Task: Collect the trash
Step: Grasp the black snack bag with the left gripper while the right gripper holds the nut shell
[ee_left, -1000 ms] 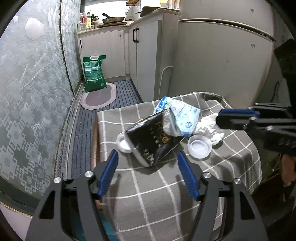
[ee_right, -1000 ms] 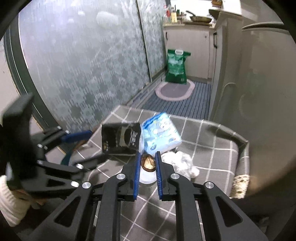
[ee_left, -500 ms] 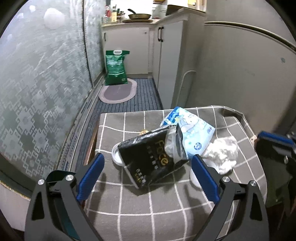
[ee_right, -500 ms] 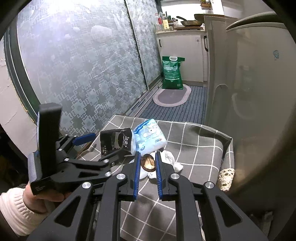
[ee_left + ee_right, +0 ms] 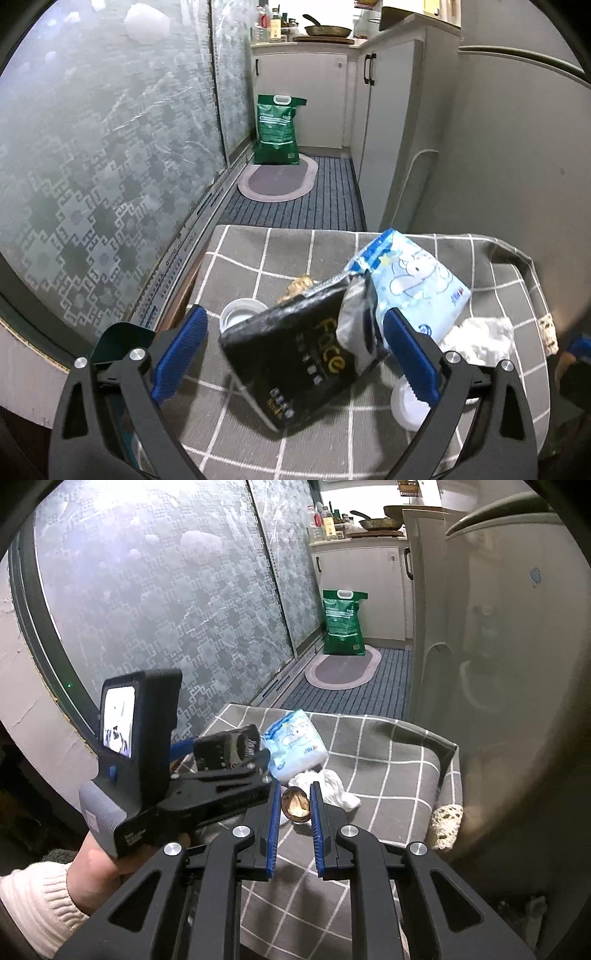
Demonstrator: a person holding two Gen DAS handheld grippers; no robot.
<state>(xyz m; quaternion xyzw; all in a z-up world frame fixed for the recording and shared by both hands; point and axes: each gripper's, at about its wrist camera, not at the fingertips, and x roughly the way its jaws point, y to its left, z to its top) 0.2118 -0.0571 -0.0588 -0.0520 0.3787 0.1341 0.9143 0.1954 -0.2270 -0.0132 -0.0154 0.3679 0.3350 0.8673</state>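
Trash lies scattered across the grey checked cloth point(image 5: 236, 421) under my two grippers. My left gripper point(image 5: 293, 354) stands with its jaws wide, one blue pad on either side of the black packet point(image 5: 295, 362) and neither touching it.

Going from left to right in the left wrist view, I count one white lid point(image 5: 240, 314) at the packet's left corner, one brownish scrap point(image 5: 297, 286) behind it, then the one black packet itself, torn open at the top, with "Face" in gold letters; the smaller white lines under that word are too fine to read. Next is one pale blue packet point(image 5: 413, 280) with a cartoon animal and some small red writing I cannot make out, then one crumpled white tissue point(image 5: 480, 339), and a second white lid point(image 5: 406, 406) half hidden behind my right pad.

My right gripper point(image 5: 293, 806) has its jaws narrow, clamped on one brown nutshell point(image 5: 293, 806), held above the cloth just in front of the tissue point(image 5: 332, 786). Far back, one green sack point(image 5: 277, 129) stands on the floor.
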